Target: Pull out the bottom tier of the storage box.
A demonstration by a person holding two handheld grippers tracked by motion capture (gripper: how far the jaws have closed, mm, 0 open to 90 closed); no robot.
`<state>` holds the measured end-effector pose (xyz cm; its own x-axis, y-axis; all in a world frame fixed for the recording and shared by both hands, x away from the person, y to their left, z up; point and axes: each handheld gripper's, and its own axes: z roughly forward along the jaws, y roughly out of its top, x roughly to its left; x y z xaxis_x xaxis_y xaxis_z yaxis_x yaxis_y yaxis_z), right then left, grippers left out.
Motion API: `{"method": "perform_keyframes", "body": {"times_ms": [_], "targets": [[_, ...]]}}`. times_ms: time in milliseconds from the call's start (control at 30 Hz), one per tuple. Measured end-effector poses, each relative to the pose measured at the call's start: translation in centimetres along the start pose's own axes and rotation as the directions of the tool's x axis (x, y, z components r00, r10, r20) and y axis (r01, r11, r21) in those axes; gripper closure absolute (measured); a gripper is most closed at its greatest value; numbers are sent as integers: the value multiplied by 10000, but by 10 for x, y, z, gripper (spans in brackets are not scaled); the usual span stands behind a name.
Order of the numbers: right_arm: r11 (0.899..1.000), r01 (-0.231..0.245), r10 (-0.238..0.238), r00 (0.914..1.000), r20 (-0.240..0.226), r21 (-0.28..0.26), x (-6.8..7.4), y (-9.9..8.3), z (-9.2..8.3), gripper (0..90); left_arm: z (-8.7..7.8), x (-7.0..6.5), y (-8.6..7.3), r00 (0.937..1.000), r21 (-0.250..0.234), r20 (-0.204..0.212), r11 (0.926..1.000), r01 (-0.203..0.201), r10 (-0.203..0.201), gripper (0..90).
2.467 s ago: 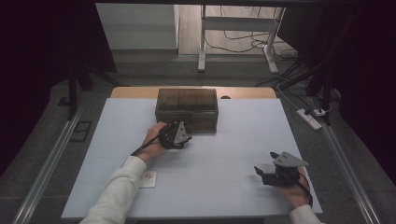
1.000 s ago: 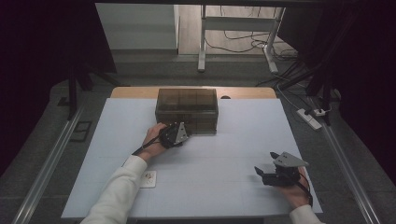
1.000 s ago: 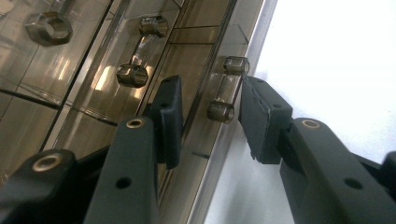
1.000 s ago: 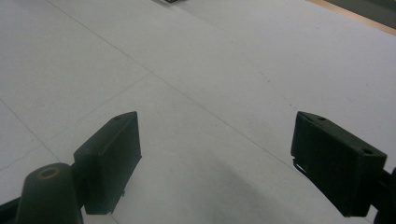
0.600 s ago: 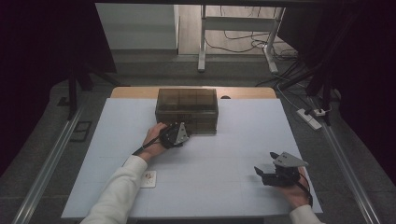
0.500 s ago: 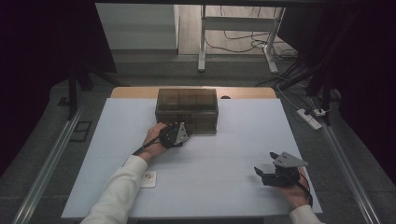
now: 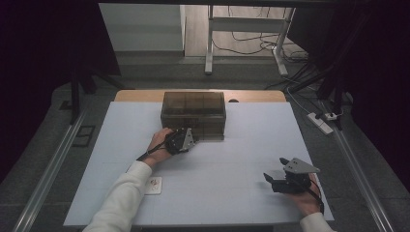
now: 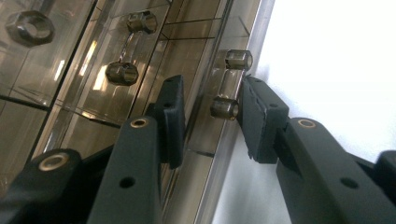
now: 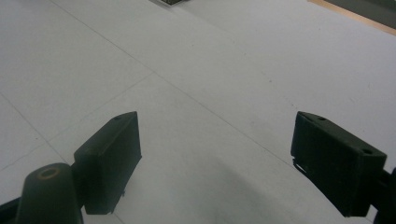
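A smoky see-through drawer box [image 7: 194, 107] stands at the far middle of the white table [image 7: 232, 159]. My left gripper [image 7: 195, 137] is at its lower front left. In the left gripper view the gripper [image 8: 210, 95] straddles a small clear bar handle [image 8: 229, 84] on a drawer front. One pad [image 8: 259, 116] touches the handle and the other pad [image 8: 170, 116] stands a little off it. These jaws have just been closing, with the handle between them. My right gripper [image 7: 270, 182] rests near the front right edge, open [image 9: 215, 140], over bare table.
A small white card [image 7: 153, 184] lies by the left forearm near the front edge. A second handle [image 8: 130, 46] sits on the neighbouring drawer. A power strip [image 7: 321, 122] and cables lie on the floor to the right. Metal rails run along both table sides.
Since the earliest frame the left gripper has edged slightly closer to the box front. The right hand and gripper have kept still.
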<state>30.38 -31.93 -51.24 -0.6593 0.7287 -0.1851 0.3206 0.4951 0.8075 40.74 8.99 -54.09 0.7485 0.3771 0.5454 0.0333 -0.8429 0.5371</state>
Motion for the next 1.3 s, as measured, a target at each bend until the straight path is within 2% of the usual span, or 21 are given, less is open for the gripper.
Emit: {"method": "perform_keyframes", "body": {"times_ms": [133,1300], "targets": [[10000,-1,1,10000,-6,-21,0,0,0,155,-1,-1,0,9998,47,-86,9999,-156,156,621],[10000,-28,28,10000,-42,-53,0,-1,0,156,-10,-8,1,9996,185,38,9994,-293,292,626]]}}
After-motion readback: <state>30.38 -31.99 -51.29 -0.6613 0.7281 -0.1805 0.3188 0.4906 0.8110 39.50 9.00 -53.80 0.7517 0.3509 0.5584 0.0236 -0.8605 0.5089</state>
